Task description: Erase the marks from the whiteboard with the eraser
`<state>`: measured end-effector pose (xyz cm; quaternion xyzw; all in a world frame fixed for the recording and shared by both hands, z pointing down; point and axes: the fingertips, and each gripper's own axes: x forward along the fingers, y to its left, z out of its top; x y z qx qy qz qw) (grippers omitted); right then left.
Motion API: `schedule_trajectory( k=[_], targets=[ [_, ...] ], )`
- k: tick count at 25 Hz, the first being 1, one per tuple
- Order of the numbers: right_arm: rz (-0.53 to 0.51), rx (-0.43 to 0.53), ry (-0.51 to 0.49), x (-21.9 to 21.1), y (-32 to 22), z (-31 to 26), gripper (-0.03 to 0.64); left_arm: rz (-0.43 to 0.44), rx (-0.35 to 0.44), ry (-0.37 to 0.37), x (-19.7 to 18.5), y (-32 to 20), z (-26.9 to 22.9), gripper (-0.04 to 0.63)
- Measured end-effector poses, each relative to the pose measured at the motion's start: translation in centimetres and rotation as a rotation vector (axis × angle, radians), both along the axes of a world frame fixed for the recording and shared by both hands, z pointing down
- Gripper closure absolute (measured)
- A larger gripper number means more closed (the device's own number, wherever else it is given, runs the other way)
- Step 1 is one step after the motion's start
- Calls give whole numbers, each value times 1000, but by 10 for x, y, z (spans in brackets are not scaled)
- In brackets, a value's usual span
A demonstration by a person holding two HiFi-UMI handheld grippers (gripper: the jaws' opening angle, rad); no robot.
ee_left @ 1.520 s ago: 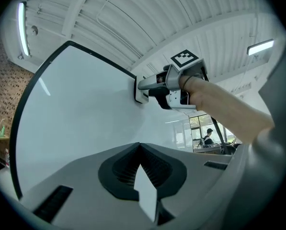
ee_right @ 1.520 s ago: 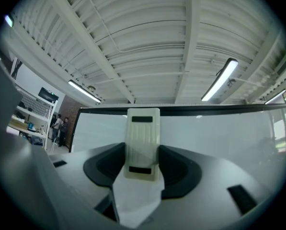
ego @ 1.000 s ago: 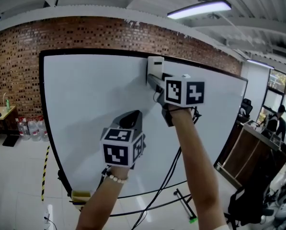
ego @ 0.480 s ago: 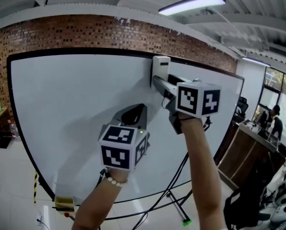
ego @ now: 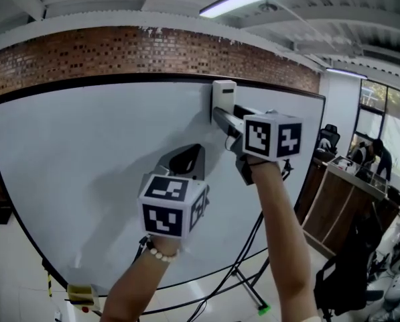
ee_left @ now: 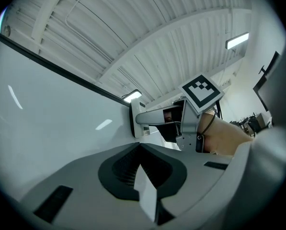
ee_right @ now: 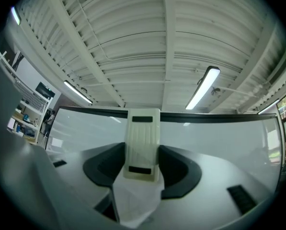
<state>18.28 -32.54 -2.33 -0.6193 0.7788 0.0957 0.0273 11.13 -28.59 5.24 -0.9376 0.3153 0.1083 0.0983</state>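
Fingers [ee_left: 80,190] of the left gripper [ee_left: 142,178] are resting pressed together with nothing between them. They are hanging close to the whiteboard [ego: 86,180] at mid-height, though I cannot tell whether they are touching it. Its forearm [ego: 136,284] is rising from below, wrist tipped toward the board. Over the last second this gripper is barely shifting. The head is turning instead, so the board's left edge is sliding out of the head view.

Further right, the right gripper [ego: 221,116] is clamping the eraser [ego: 224,98] by its lower end. The eraser is lying flat against the board just under the top frame [ego: 119,78], having crept only slightly rightward along it. No marks are showing on the visible board, so the wiping is probably nearing its end. The right arm [ego: 280,233] is reaching up, stretched well above the left.
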Motion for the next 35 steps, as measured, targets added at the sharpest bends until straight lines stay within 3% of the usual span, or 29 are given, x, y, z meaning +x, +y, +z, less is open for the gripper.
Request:
schedule_trajectory(
  k=[10, 21, 35],
  targets=[
    [-63, -5, -18, 88, 1, 3, 371, -13, 3, -7, 93, -1, 5, 607],
    [-107, -7, -12, 200, 2, 0, 371, -14, 16, 33, 207, 2, -7, 607],
    [-76, -9, -31, 354, 2, 5, 371, -14, -15, 31, 339, 5, 5, 607]
  ],
)
